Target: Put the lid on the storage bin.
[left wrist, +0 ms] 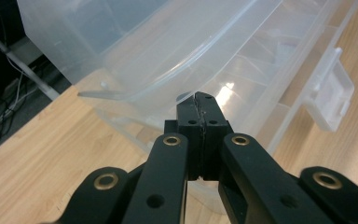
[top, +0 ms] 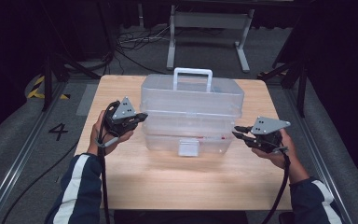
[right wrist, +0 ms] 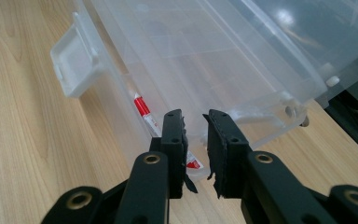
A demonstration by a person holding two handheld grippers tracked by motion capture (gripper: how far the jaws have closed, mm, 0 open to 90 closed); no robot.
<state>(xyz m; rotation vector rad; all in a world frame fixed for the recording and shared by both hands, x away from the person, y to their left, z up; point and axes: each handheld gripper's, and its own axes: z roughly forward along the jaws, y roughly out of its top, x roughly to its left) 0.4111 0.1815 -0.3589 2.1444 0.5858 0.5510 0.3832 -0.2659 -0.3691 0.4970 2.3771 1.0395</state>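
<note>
Wood surface w/ a clear plastic box at its centre, latch facing the person. Left gripper at the box's left end, jaws pressed together on nothing; tip looks to touch the wall, hard to tell. Right gripper at the right end, jaws slightly apart, empty. Red-and-white item inside, prob. a pen.

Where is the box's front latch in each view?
High view: the latch sits low centre, on the clear box's front wall, between the two hand-held grippers.
Left gripper view: the latch is at the right edge, hanging off the box's front.
Right gripper view: the latch is upper left.
Shared landmark: the wooden table under the box.
</note>
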